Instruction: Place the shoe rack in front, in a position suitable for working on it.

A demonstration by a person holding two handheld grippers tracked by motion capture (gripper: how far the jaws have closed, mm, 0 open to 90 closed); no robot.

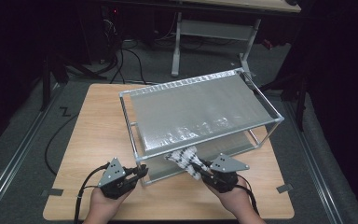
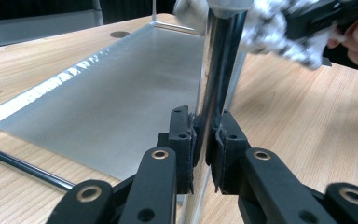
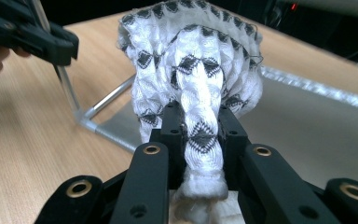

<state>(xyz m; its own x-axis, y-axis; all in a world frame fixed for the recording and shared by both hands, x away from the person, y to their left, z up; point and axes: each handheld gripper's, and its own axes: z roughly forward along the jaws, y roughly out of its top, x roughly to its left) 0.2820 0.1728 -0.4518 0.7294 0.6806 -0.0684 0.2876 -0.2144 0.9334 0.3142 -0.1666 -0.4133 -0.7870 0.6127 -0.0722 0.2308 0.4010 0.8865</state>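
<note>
Left gripper (image 2: 204, 140): jaws clamping rack post (image 2: 216, 70), bracing it.
Right gripper (image 3: 200, 135): jaws pinching cloth (image 3: 193, 60); advice: wiping top shelf (image 1: 200, 109) evenly.

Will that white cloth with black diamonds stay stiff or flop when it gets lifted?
Probably floppy: the cloth bunches into soft folds where the right hand-held gripper pinches it. It looks light, sagging loosely by the shelf rack. Its knitted weave likely won't slip.

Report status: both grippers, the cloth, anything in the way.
Left gripper shut on the rack's front post. Right gripper shut on the black-and-white cloth, held at the rack's front edge. Nothing else on the table.
</note>
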